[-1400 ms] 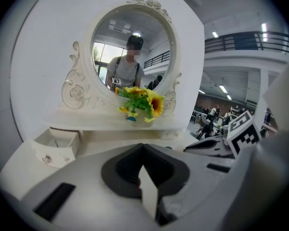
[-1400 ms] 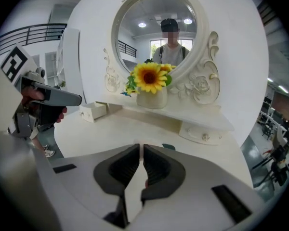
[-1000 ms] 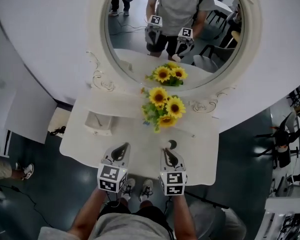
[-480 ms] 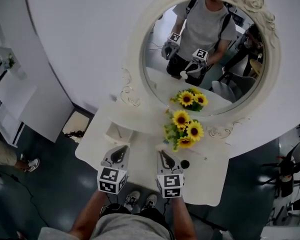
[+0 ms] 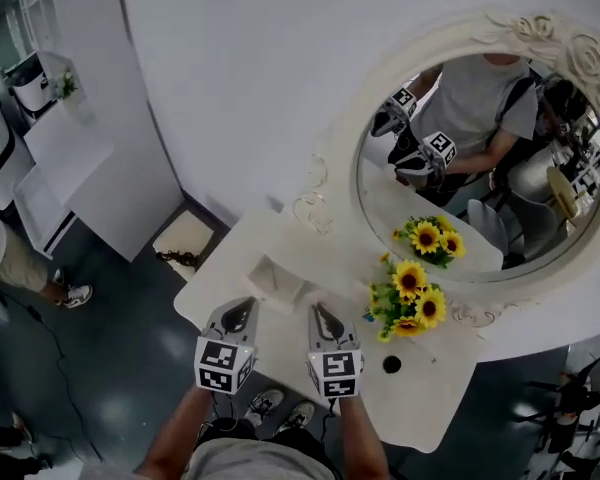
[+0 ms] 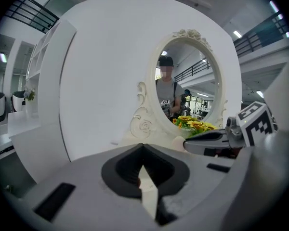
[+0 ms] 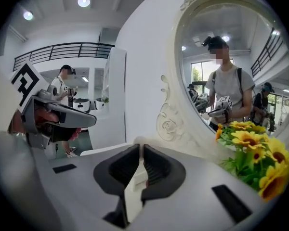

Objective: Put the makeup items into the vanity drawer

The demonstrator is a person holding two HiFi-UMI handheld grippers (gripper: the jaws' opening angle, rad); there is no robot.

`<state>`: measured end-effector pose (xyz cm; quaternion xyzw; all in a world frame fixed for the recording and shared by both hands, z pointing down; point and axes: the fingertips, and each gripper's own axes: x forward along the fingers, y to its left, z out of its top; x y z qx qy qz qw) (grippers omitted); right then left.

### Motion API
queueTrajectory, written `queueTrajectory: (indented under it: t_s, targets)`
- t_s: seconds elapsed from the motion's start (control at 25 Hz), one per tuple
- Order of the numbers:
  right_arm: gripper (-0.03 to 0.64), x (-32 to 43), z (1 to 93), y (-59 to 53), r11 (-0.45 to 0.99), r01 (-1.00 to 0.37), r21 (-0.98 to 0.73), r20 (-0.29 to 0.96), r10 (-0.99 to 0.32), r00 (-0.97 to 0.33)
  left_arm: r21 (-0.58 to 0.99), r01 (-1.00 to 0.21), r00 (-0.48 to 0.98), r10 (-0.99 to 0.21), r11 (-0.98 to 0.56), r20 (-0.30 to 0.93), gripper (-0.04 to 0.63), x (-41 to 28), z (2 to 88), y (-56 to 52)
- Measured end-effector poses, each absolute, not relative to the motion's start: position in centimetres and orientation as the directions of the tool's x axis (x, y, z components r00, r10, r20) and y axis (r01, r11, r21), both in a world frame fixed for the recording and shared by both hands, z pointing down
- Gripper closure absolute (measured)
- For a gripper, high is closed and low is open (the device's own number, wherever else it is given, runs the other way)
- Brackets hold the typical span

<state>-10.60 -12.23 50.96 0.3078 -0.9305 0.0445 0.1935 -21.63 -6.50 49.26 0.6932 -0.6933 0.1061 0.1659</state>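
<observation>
The white vanity table [image 5: 430,408] carries a small raised drawer box [image 5: 280,280] near its back left. Both grippers hover side by side over the table's front edge, just in front of that box. My left gripper [image 5: 238,313] [image 6: 143,147] has its jaws together with nothing between them. My right gripper [image 5: 323,318] [image 7: 139,148] is closed on a small cream round item [image 6: 179,144] that peeks out at its tips [image 7: 140,141]. A small black round item [image 5: 391,364] lies on the table to the right, near the sunflowers. Whether the drawer box stands open I cannot tell.
A bunch of sunflowers [image 5: 410,303] stands at the foot of the oval mirror [image 5: 480,168], right of the grippers. White shelving [image 5: 50,138] and another person [image 5: 10,258] are off to the left on the dark floor. The table's left corner is close to the left gripper.
Both grippers have moved left along the table, from in front of the sunflowers to in front of the drawer box. The black item stays behind on the right.
</observation>
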Motion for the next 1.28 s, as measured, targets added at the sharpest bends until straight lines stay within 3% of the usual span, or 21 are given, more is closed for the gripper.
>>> queueTrajectory:
  t_s: [0.56,1.28]
  targets:
    - [0.569,-17.0,59.7,-13.4,0.889,-0.457,-0.006,0.517,-0.389,-0.762,0.135,-0.982,-0.058,-0.885,0.135,0.461,0.595,-25.8,55.8,-6.3]
    - [0.543,-18.3,64.6,-13.8,0.896,-0.443,-0.032,0.565,-0.349,-0.748,0.172,-0.972,-0.047,-0.85,0.161,0.525,0.595,-25.5,60.5,-4.4]
